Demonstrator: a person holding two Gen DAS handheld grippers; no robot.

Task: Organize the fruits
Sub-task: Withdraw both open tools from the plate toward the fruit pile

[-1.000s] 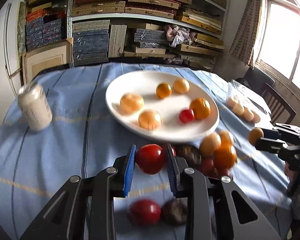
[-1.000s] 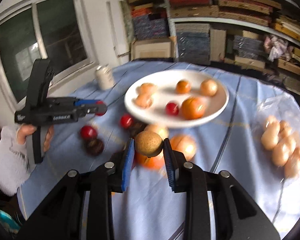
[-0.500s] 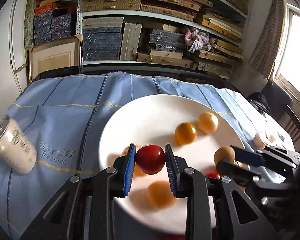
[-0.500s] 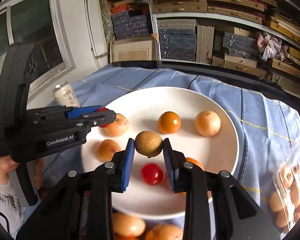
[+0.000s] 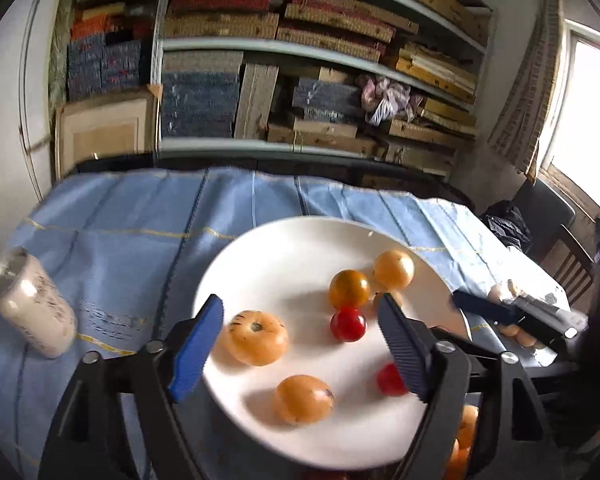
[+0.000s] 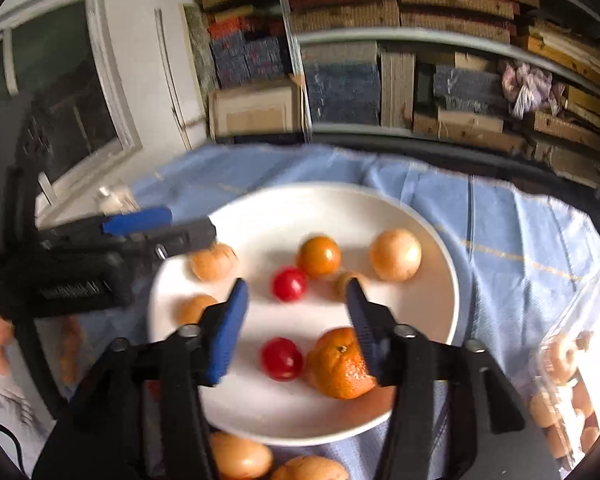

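Two risks stood out. Toward the left edge of the white round plate [image 5: 260, 248], the left tongs [image 5: 300, 344] hung with jaws opening and nothing pinched. Their blue-padded fingers [image 5: 400, 344] straddled a flattened orange fruit [image 5: 256, 338] and a small red tomato [image 5: 348, 323], so drawing back carelessly could, by my judgement, knock either one. A second, blurred red tomato [image 5: 390, 378] lay just beside the right-hand finger. Round as it was, on a smooth shallow plate, it could roll to the near rim and off onto the pale blue tablecloth [image 5: 120, 220]. Further right, the right tongs [image 6: 296, 320], jaws also opening and gripping nothing, worked over the same plate. The two tools stood near enough that a clash seemed possible.

As for position, the blurred red tomato sat on the plate's near half, below the left tongs' spread jaws and outside any grip. A small brown round fruit [image 6: 350, 282] rested on the plate just beside the tip of the right tongs' right-hand finger; whether it touched, I could not tell. A dimpled orange mandarin [image 6: 342, 364] lay under that same finger, toward the near rim. Two pale orange fruits [image 6: 240, 460] remained off the plate, on the cloth beside its near edge.
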